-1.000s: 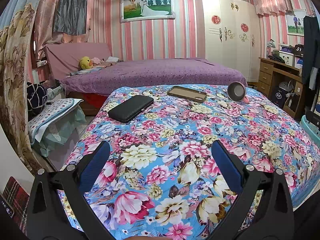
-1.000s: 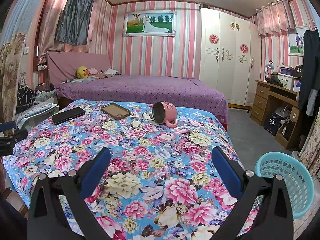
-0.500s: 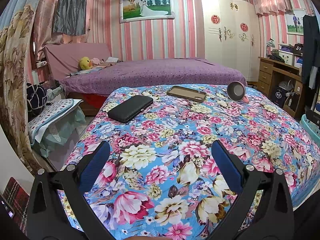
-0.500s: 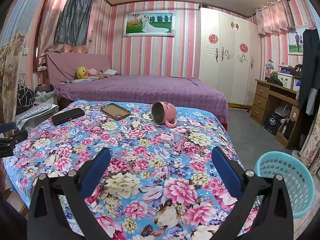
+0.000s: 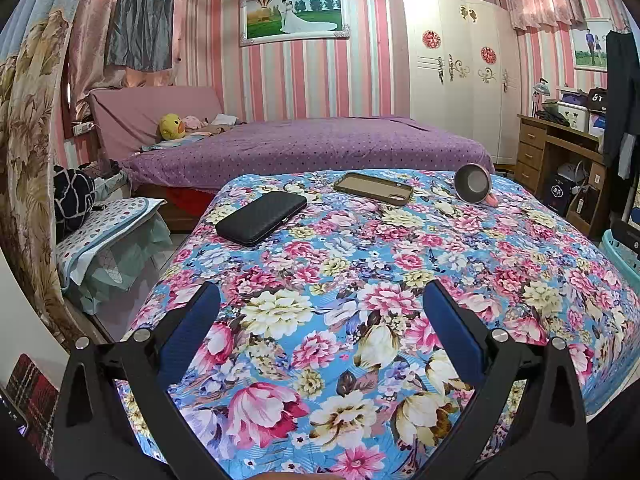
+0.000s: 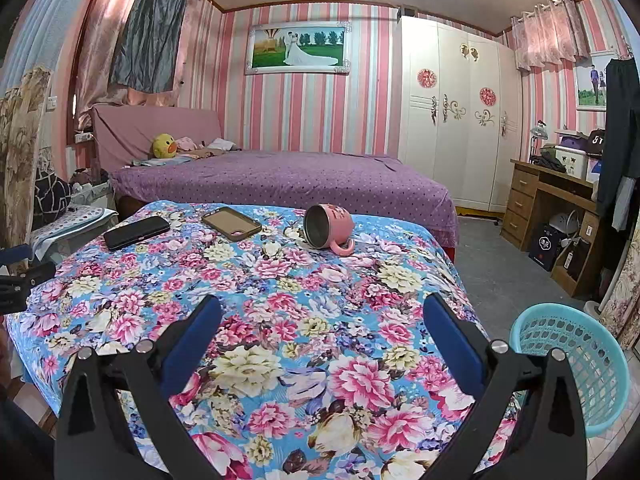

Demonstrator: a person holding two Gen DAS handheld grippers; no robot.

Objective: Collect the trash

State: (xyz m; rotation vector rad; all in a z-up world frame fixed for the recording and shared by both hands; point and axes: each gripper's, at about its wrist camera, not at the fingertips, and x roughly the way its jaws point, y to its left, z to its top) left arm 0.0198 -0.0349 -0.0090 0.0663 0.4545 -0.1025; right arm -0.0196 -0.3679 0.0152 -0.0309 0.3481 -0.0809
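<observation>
On the far part of the floral bedspread lie three items in a row: a black case at left, a brown phone case in the middle, and a pink mug tipped on its side at right, steel interior facing the near side. A blue basket stands on the floor at right. Left gripper and right gripper hover with jaws wide apart, empty. Nothing has visibly shifted since the earlier frames.
</observation>
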